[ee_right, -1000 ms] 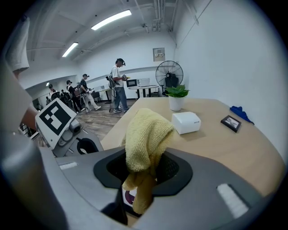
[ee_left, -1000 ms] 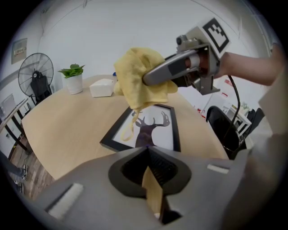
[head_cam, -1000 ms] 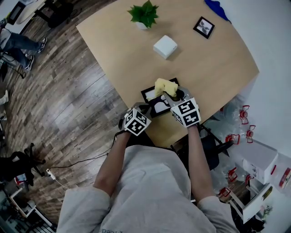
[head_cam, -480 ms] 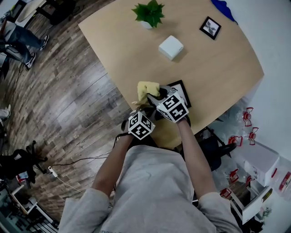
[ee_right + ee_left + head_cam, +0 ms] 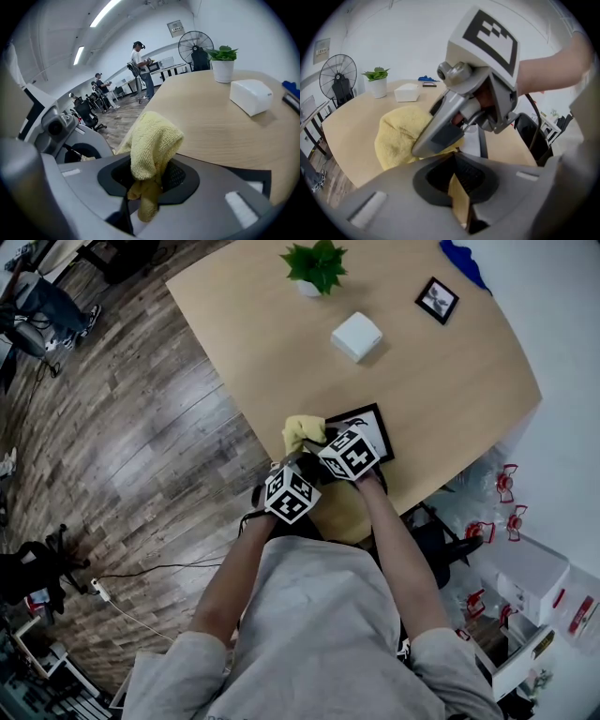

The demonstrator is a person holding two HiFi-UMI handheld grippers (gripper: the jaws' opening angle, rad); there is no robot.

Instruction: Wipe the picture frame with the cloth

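A black picture frame [image 5: 371, 425] lies flat near the table's front edge; it also shows as the frame [image 5: 480, 140] and a dark frame corner [image 5: 255, 176]. My right gripper [image 5: 314, 440] is shut on a yellow cloth [image 5: 298, 430], the bunch resting at the frame's left corner. The cloth [image 5: 152, 140] hangs out between its jaws, whose right gripper [image 5: 150, 180] body fills the foreground. My left gripper [image 5: 298, 468] sits just below, at the table edge, jaws close together with only a tan sliver in the slit of the left gripper [image 5: 459, 187]. The cloth [image 5: 396, 136] bulges ahead of it.
On the far side of the table [image 5: 450, 381] stand a potted plant [image 5: 316, 265], a white box [image 5: 356, 336] and a small second frame [image 5: 437, 299]. A black chair [image 5: 441, 535] sits under the table's right front. People [image 5: 140, 65] stand across the room.
The right gripper has drawn the cloth from on top of the frame leftward to its left corner. The left gripper has stayed at the table edge.
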